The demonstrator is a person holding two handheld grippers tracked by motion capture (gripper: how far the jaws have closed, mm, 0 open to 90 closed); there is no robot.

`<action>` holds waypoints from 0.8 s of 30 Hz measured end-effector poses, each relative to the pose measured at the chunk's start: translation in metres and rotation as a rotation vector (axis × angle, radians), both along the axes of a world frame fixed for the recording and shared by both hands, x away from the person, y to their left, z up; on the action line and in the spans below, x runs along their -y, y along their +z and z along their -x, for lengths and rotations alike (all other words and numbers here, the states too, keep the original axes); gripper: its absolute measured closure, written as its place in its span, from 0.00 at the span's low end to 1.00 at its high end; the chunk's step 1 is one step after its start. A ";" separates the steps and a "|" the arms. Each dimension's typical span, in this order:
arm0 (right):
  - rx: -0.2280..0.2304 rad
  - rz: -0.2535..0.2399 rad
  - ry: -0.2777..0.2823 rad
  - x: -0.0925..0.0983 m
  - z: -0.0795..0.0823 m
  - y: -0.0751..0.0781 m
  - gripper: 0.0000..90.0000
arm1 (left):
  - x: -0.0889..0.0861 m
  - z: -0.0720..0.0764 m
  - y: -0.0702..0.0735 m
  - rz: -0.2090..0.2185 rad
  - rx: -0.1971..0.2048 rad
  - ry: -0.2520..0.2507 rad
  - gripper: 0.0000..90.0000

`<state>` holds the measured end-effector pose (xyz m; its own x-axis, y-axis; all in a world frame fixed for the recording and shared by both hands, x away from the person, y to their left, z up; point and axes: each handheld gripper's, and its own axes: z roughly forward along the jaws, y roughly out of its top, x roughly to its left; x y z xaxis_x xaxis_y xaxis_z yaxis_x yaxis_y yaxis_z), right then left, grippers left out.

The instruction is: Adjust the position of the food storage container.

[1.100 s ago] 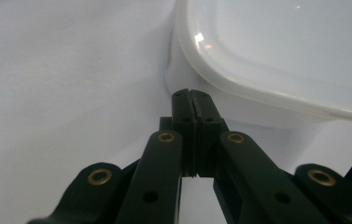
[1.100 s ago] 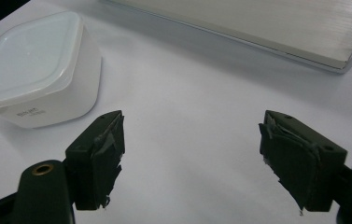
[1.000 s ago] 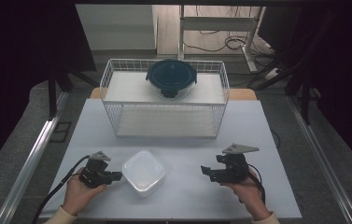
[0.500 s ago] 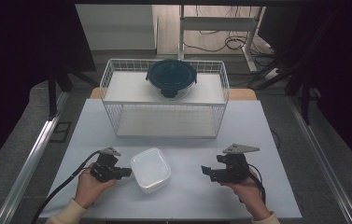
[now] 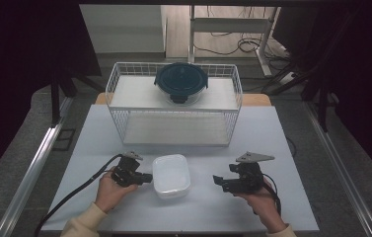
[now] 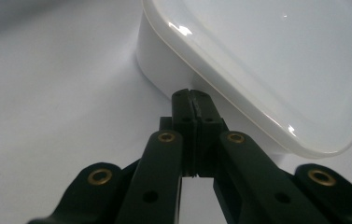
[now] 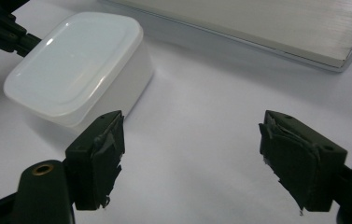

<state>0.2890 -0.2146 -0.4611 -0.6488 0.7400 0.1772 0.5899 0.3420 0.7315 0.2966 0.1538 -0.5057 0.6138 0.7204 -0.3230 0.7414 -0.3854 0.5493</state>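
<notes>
White container (image 5: 171,175) seemingly touched by closed, empty left tool (image 6: 193,95); right tool (image 7: 190,140) wide open, empty.

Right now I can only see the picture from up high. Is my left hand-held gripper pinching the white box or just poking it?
Observer: Just poking, it seems. In the left gripper view the left hand-held gripper is shut with nothing between its jaws. Its tips sit against the side of the white box, just under its top rim.
Operator: Is my other one open?
Observer: Yes. The right gripper view shows the right hand-held gripper wide open and empty. The box lies ahead, toward its left jaw, not between the jaws.
Operator: Do its pads look okay?
Observer: The pads are covered with grey tape that is torn and frayed at the edges.
</notes>
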 end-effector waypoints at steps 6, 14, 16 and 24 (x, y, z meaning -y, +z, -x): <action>-0.002 0.001 0.000 0.000 0.000 -0.001 0.24 | 0.010 -0.005 -0.002 0.007 -0.003 -0.006 1.00; -0.008 0.003 -0.001 0.000 -0.001 -0.002 0.24 | 0.014 -0.012 -0.003 0.021 0.002 0.004 1.00; -0.004 0.001 -0.004 0.000 -0.001 -0.001 0.24 | 0.017 -0.013 -0.004 0.025 0.003 0.011 1.00; -0.005 0.001 -0.004 0.001 0.000 -0.001 0.24 | 0.006 -0.003 0.010 -0.015 0.072 0.018 0.99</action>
<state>0.2894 -0.2153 -0.4625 -0.6448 0.7430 0.1793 0.5948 0.3405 0.7282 0.2998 0.1479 -0.4955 0.6220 0.7358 -0.2677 0.7071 -0.3810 0.5956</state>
